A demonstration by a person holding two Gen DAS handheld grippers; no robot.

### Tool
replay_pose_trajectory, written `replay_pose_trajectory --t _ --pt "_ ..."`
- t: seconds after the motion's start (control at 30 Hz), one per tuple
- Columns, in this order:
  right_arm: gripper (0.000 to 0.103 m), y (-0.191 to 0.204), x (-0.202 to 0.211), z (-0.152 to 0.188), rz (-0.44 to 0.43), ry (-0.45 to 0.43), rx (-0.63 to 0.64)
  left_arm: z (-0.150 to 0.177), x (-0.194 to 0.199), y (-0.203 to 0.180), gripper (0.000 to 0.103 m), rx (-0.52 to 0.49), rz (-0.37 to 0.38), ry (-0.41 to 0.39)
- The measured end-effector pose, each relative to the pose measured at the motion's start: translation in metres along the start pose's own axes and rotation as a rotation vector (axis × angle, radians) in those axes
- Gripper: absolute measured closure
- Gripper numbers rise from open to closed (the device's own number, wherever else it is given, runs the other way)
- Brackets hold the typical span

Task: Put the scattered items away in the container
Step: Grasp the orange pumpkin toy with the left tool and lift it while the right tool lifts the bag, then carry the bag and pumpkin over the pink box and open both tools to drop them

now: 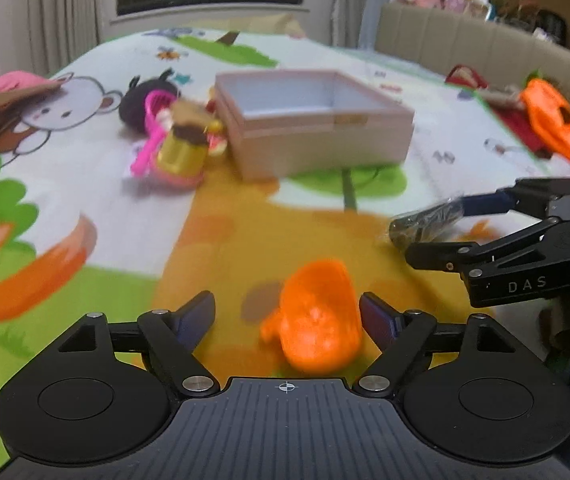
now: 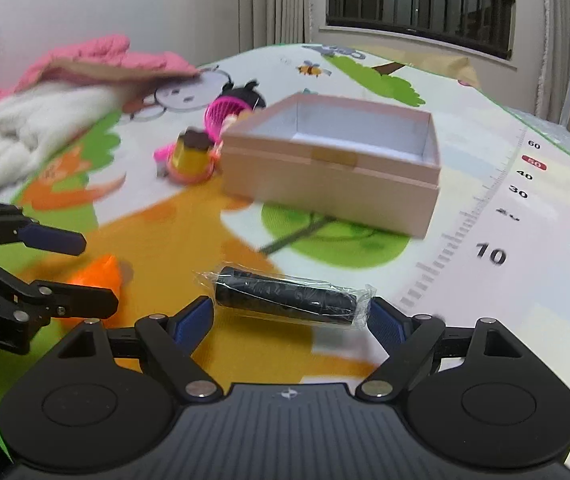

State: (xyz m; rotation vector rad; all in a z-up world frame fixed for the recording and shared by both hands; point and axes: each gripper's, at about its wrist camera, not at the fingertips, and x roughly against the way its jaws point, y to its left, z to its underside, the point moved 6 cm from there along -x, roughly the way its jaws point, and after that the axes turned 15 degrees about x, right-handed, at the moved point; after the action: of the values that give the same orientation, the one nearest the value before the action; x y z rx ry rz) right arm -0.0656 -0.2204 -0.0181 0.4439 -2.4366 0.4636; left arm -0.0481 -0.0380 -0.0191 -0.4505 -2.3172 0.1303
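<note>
A pink open box (image 1: 317,136) stands on the play mat; it also shows in the right wrist view (image 2: 337,172). My left gripper (image 1: 287,318) is open around an orange plastic scoop (image 1: 317,320), not clamped. My right gripper (image 2: 289,320) is open with a black plastic-wrapped roll (image 2: 285,300) lying crosswise between its fingers; the roll also shows in the left wrist view (image 1: 425,222). A gold toy cup (image 1: 183,150), a pink toy basket (image 1: 153,120) and a black plush (image 1: 141,100) lie left of the box.
An orange toy (image 1: 561,124) and red cloth lie at the mat's right edge by a beige headboard (image 1: 465,44). Pink and white blankets (image 2: 45,112) lie at the left. A window and curtains are behind.
</note>
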Motion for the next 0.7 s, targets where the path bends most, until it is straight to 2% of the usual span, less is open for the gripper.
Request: replay_pose_trajectory --t 0.17,0.4,0.47,0.53,0.7 --pt "0.018 0.009 0.002 0.006 0.05 -0.013 0.012 0.01 0.002 -0.003 0.019 0.01 -0.025 -0.032" --pt "0.016 0.013 0.01 0.009 0.06 -0.013 0.036 0.013 0.006 -0.006 0.023 0.011 -0.04 -0.046" --pt "0.012 0.013 0.011 0.01 0.066 -0.014 0.035 0.013 0.006 -0.007 0.032 0.006 -0.041 -0.05" --pt "0.012 0.013 0.012 0.011 0.067 -0.016 0.029 0.011 0.008 -0.008 0.052 0.002 -0.044 -0.061" --pt "0.012 0.013 0.015 0.013 0.07 -0.018 0.003 0.009 0.011 -0.008 0.055 0.01 -0.045 -0.073"
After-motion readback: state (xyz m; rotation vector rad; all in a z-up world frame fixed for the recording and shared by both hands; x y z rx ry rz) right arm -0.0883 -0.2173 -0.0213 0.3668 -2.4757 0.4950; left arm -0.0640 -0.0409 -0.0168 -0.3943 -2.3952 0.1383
